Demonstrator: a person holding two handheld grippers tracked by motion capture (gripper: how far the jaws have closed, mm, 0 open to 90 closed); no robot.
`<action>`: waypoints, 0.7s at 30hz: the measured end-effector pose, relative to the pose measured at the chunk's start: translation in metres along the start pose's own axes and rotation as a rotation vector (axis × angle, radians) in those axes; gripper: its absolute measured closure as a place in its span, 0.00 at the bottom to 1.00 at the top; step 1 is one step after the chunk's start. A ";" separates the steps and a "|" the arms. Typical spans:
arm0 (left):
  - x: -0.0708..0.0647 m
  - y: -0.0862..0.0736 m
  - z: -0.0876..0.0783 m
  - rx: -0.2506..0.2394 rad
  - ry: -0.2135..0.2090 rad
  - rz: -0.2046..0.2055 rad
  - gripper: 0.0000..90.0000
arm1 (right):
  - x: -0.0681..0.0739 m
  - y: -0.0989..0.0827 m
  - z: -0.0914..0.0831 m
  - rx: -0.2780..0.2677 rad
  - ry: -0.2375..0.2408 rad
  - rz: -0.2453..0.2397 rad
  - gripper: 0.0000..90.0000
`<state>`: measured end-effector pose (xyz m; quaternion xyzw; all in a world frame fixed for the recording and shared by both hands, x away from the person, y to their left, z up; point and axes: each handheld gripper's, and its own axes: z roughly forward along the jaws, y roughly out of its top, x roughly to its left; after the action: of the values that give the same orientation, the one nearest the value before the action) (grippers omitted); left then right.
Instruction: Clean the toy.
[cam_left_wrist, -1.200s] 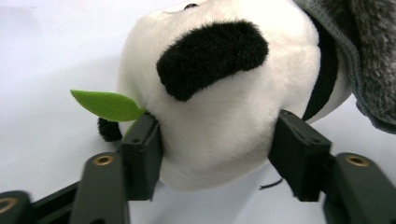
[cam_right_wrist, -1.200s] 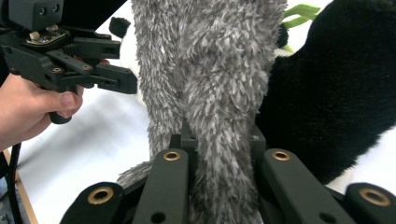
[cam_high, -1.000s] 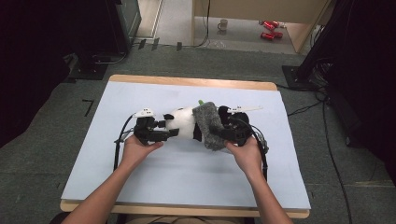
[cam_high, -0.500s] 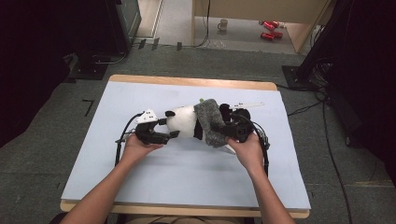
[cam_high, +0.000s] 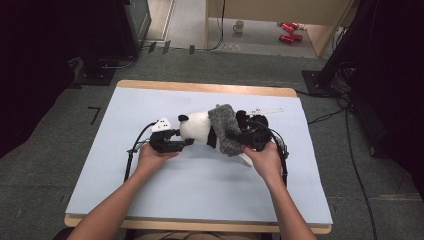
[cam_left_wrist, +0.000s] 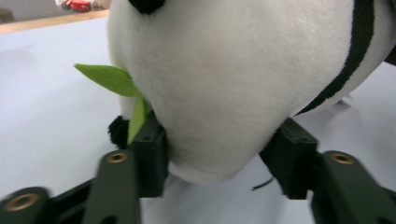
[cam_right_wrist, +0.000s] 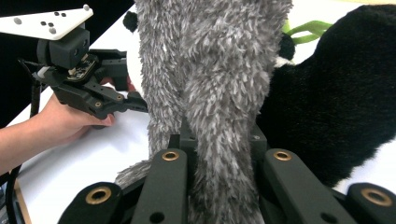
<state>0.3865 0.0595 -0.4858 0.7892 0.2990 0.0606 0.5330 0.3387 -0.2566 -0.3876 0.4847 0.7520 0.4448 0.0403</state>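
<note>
A black-and-white panda plush (cam_high: 197, 129) lies on its side at the middle of the pale blue table (cam_high: 200, 190). A grey furry cloth (cam_high: 225, 130) is wrapped over its body. My left gripper (cam_high: 185, 142) comes in from the left. Its jaws have just been closing and now press on both sides of the panda's white head (cam_left_wrist: 224, 79), beside a green felt leaf (cam_left_wrist: 105, 77). My right gripper (cam_high: 240, 136) is shut on a fold of the grey furry cloth (cam_right_wrist: 219, 70), with the panda's black part (cam_right_wrist: 336, 102) to its right.
The table's wooden edge (cam_high: 200, 88) runs along the far side. A mug (cam_high: 239, 26) and red objects (cam_high: 287, 31) lie on the floor beyond it. Cables (cam_high: 350, 150) trail on the floor at the right, and dark equipment (cam_high: 120, 30) stands at the back left.
The left gripper's jaws have closed in on the panda's head and the hand has sunk a little. The green leaf no longer sticks up above the plush. The right hand has stayed put.
</note>
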 end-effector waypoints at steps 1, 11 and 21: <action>-0.001 0.001 -0.001 0.007 -0.002 -0.015 0.58 | 0.000 0.000 0.000 -0.002 -0.002 -0.002 0.86; -0.012 0.012 -0.013 0.086 -0.016 -0.174 0.71 | 0.015 0.013 -0.012 -0.040 -0.007 -0.013 0.87; -0.047 0.018 -0.041 0.143 0.018 -0.220 0.70 | 0.070 0.022 0.005 -0.049 0.110 -0.090 0.87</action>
<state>0.3386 0.0623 -0.4423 0.7870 0.3920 -0.0128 0.4762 0.3199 -0.1970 -0.3487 0.4240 0.7631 0.4869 0.0309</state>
